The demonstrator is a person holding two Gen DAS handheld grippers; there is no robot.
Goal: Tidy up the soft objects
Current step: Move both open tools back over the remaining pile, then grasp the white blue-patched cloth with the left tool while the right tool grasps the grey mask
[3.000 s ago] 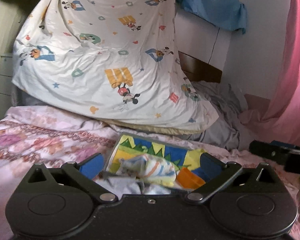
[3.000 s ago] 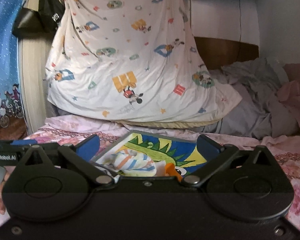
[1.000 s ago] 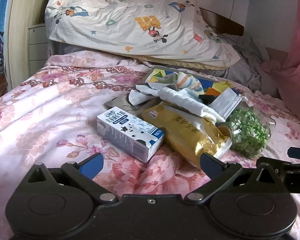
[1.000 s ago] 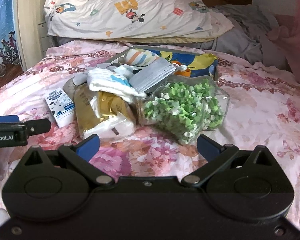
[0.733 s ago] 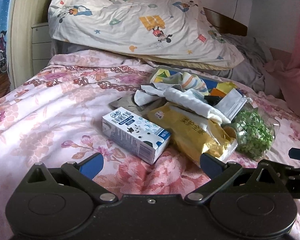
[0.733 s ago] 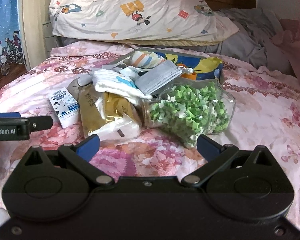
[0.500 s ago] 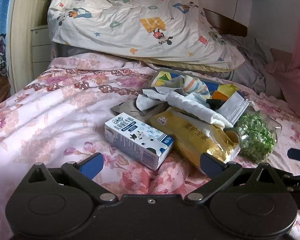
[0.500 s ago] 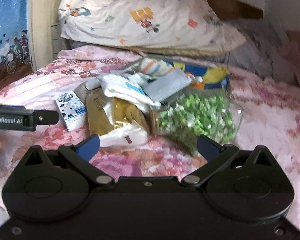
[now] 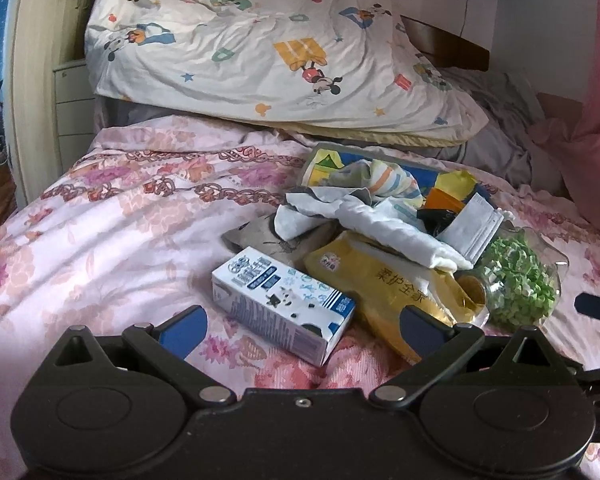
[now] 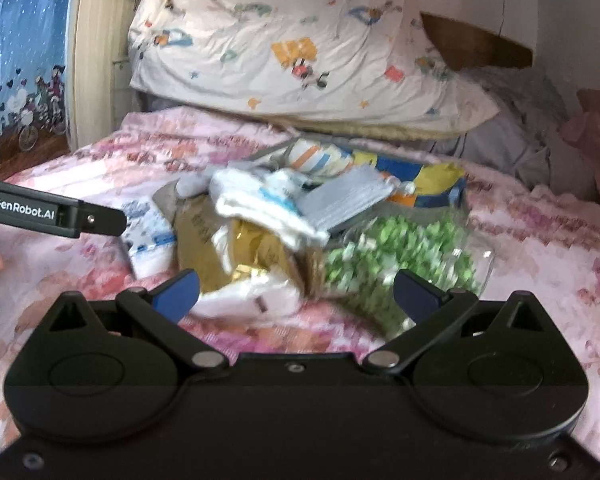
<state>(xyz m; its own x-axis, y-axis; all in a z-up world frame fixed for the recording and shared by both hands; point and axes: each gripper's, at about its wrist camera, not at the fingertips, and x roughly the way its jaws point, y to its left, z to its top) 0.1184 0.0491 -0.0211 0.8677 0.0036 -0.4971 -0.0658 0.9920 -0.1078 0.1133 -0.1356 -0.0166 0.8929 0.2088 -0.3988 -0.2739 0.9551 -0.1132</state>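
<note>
Soft objects sit in one heap on the bed (image 9: 100, 232), toward its far right part, short of the cartoon-print pillow (image 9: 260, 40) at the head: a white folded cloth (image 9: 388, 232) draped across the top, a striped cloth (image 9: 384, 178) behind it, a grey face mask (image 9: 470, 228) leaning on the right side. Under them lies a yellow soft pack (image 9: 396, 292), touching a blue-and-white milk carton (image 9: 280, 300) on its near left and a clear jar of green paper stars (image 9: 516, 280) on its right. A colourful flat tray or book (image 9: 328, 160) lies beneath the far end of the heap; which one, cannot tell. Judgement: cloths are piled over rigid items, so sorting likely starts from the top layer. Left claw (image 9: 300, 322) hangs low over the bed's near part, jaws wide apart, empty, carton between the tips. Right claw (image 10: 296, 288) likewise wide apart and empty, facing pack and jar; this view is motion-blurred. Nothing gripped yet; task looks unstarted.
</note>
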